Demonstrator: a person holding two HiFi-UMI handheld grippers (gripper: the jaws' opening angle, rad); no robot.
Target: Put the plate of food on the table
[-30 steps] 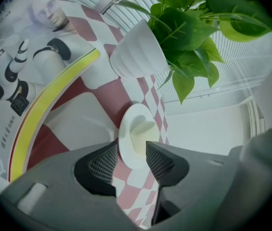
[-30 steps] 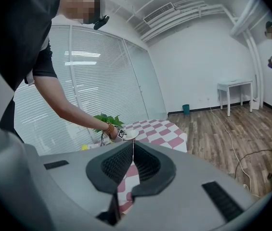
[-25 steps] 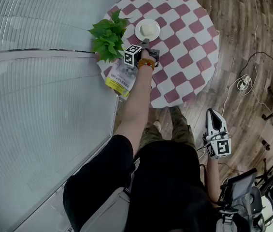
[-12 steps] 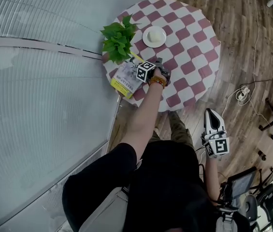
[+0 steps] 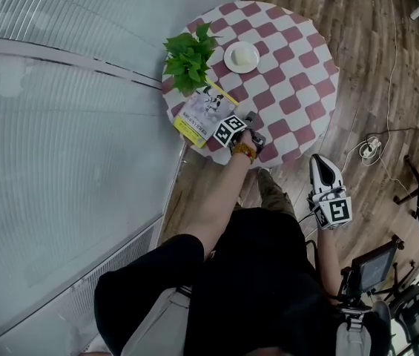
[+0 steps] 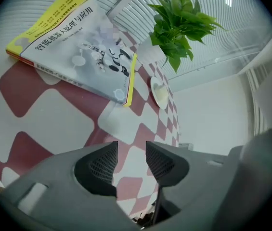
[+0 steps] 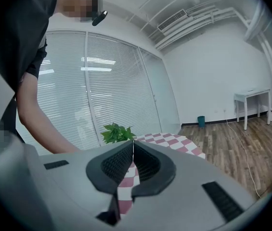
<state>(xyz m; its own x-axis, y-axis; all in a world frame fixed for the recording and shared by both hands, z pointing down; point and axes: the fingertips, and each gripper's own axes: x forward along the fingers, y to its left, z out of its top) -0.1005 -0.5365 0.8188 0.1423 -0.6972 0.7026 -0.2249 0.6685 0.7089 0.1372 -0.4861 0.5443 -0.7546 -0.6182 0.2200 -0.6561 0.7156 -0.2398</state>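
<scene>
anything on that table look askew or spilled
Only the book: it lies skewed beside the plant, and its yellow-edged corner seems to jut past the rim of the table. The plate sits flat, and nothing looks spilled.

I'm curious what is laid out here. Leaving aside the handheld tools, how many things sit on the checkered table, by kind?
Plate of food: 1
Potted plant: 1
Book: 1
Total: 3
</scene>
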